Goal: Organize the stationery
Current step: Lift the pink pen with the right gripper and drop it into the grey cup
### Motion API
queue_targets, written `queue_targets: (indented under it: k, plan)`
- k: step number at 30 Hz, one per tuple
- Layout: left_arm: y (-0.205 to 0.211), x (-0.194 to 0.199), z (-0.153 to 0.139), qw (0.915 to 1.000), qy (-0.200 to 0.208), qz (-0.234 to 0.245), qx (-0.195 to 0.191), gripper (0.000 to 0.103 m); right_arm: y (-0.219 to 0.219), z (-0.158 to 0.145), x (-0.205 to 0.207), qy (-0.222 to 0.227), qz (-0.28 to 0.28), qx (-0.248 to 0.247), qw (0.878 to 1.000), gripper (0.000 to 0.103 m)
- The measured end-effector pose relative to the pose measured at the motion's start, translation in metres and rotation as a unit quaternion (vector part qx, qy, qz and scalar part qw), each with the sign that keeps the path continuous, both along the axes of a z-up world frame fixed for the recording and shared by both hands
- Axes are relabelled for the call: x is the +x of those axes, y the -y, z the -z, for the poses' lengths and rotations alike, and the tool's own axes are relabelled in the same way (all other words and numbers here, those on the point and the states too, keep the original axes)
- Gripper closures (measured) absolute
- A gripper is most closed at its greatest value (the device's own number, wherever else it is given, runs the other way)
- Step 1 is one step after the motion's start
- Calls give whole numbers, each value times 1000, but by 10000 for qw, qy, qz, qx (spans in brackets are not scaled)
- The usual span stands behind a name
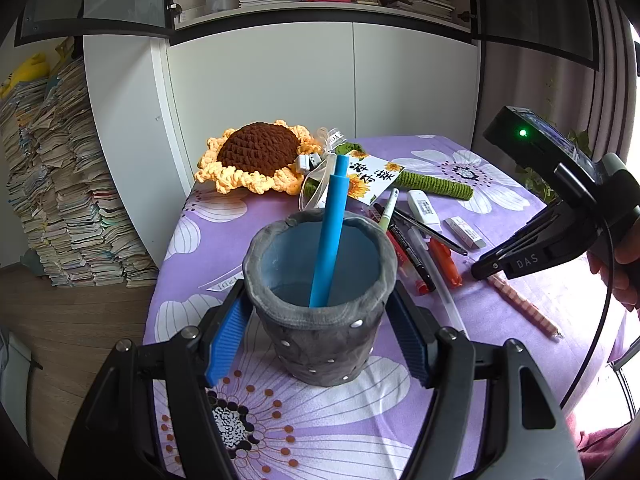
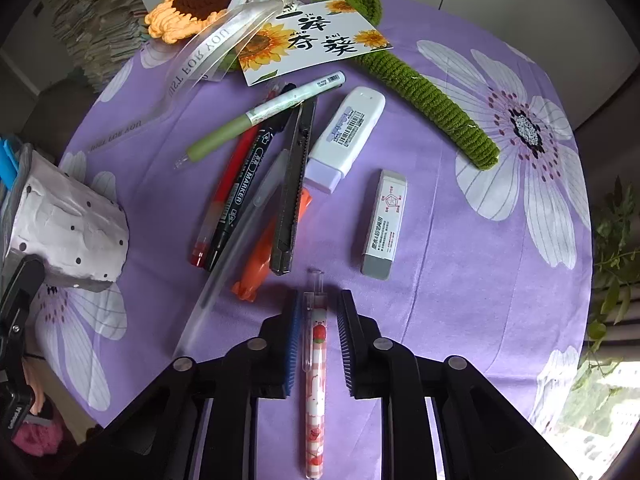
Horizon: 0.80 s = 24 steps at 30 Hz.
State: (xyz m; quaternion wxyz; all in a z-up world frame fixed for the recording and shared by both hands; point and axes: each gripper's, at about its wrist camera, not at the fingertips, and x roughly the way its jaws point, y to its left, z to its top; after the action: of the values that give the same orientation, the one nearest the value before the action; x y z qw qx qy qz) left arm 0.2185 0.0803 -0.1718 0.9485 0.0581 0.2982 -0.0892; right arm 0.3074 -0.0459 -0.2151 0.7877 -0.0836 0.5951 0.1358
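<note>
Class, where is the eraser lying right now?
In the right wrist view, the eraser lies on the purple cloth, right of the correction tape and below the green stem.

"MARKER" on black pen (image 2: 240, 196)

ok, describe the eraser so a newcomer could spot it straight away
On the purple floral tablecloth, look right of the pile of pens. The eraser lies alone beside the white correction tape: a small block in a white printed sleeve with one grey end exposed.
</note>
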Motion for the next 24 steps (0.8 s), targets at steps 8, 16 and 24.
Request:
queue_targets:
  k: [8, 16, 24]
  plan:
    - [0, 0, 0, 10000, 13, 3, 6, 35, 17, -30, -23, 372, 102, 564, 9977, 92]
    - [0, 0, 0, 10000, 16, 5, 12, 35, 28, -100, -67, 1340, 126, 1001, 9858, 92]
    - [2, -1, 0, 10000, 33, 71, 46, 36, 11, -175, -106, 2405, -399, 1423, 9594, 92]
